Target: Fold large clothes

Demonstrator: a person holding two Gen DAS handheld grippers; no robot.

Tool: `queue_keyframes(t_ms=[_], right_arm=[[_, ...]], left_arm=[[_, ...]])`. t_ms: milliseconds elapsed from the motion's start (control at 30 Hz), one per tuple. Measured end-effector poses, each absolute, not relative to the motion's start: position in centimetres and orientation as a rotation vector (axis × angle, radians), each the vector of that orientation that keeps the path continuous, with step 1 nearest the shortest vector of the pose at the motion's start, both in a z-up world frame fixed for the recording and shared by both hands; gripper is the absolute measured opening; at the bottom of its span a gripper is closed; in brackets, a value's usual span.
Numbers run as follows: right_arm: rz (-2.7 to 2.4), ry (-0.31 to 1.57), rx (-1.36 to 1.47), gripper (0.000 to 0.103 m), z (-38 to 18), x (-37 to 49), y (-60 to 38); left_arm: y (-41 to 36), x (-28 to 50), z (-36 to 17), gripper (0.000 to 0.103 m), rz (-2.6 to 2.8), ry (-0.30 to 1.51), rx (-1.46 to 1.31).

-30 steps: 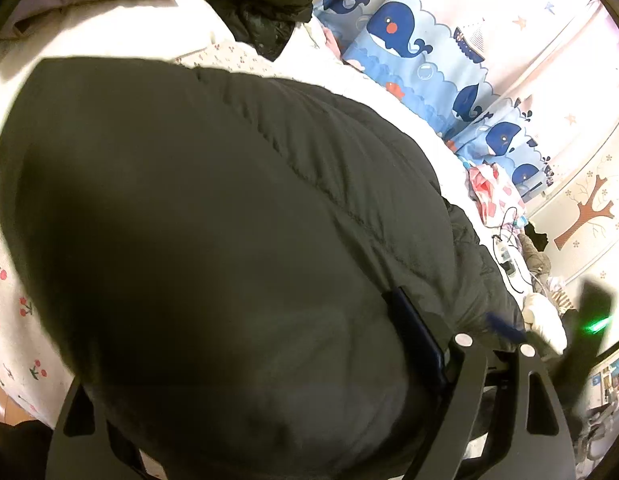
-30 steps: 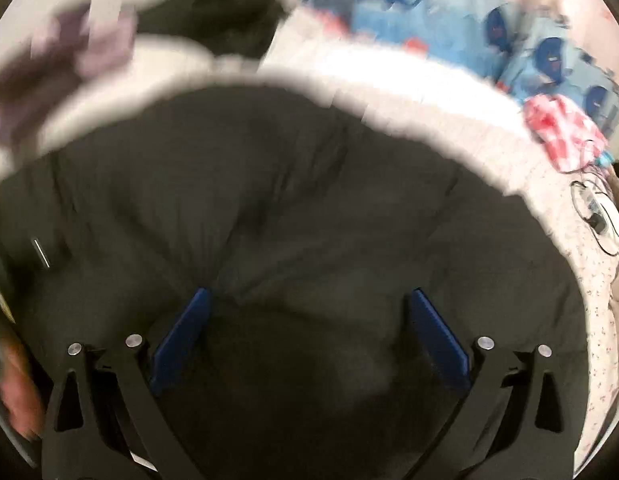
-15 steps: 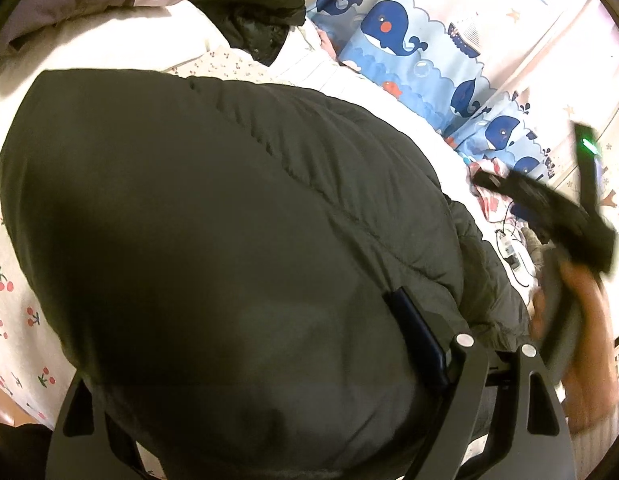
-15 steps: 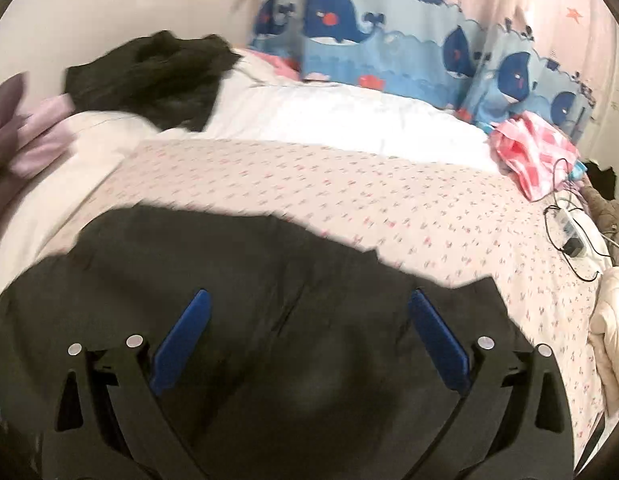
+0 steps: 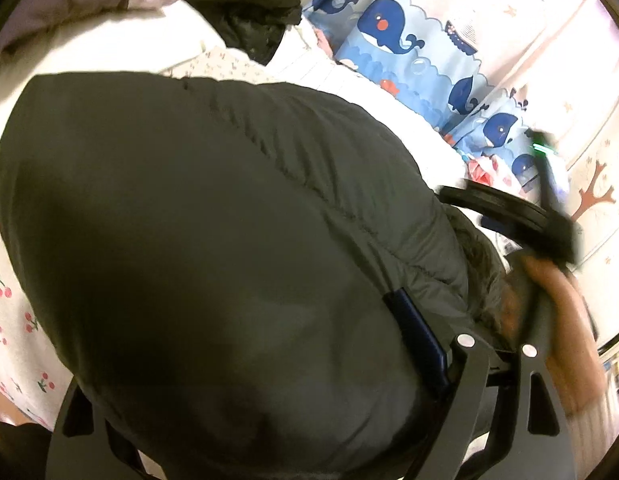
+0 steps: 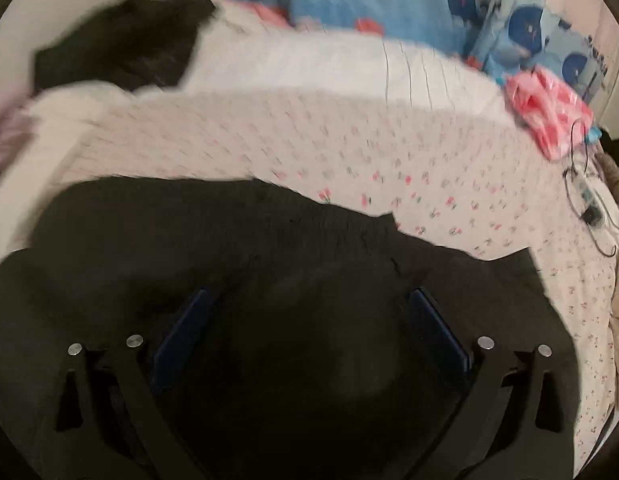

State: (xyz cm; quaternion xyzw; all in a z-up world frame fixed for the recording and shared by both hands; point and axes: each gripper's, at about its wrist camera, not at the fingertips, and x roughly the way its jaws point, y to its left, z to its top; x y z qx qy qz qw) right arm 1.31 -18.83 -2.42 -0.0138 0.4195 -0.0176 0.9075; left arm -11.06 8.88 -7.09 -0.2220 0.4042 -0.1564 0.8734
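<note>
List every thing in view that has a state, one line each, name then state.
Dark puffy jacket: bunched up on the bed, not yet folded flat.
Left hand-held gripper: jaws wide, jacket bulging between them, left finger hidden.
Right hand-held gripper: open, above the jacket.
Second dark garment: crumpled at the far end of the bed.
Red-and-white cloth: crumpled by the whale curtain.

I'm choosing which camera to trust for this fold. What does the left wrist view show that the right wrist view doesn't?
Only the left wrist view shows the right gripper in a hand, a cherry-print sheet and a tree wall sticker. Only the right wrist view shows the cables on the small-flowered sheet, with both blue pads apart. Both show the dark puffy jacket, the whale curtain and a second dark garment.
</note>
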Motion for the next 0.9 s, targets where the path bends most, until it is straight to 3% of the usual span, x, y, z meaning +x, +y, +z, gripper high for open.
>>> queue_keyframes(t_ms=[100, 200, 300, 467, 600, 800, 900], right_arm=[[-0.021, 0.813, -0.062, 0.096, -1.3, -4.6, -17.8], [0.016, 0.952, -0.229, 0.096, -6.4, -7.7, -15.5], [0.033, 0.951, -0.189, 0.096, -8.0, -8.7, -15.9], [-0.006, 0.822, -0.114, 0.096, -4.4, -11.7, -16.2], [0.014, 0.938, -0.237, 0.096, -7.9, -11.9, -14.6], [-0.039, 0.813, -0.206, 0.096, -5.0, -13.0, -15.1], [-0.054, 0.871, -0.277, 0.096, -7.2, -11.7, -14.5]], left_arm=[[10.1, -10.7, -7.6, 0.086, -0.374, 0.872, -0.581], [12.5, -10.6, -8.7, 0.086, -0.416, 0.87, -0.795], [13.5, -10.4, -10.3, 0.086, -0.39, 0.911, -0.885], [13.6, -10.7, -10.8, 0.086, -0.392, 0.92, -0.887], [13.2, -11.0, -10.8, 0.086, -0.397, 0.909, -0.862], [13.6, -11.7, -11.3, 0.086, -0.401, 0.899, -0.899], [13.5, -12.2, -11.4, 0.083, -0.405, 0.894, -0.891]])
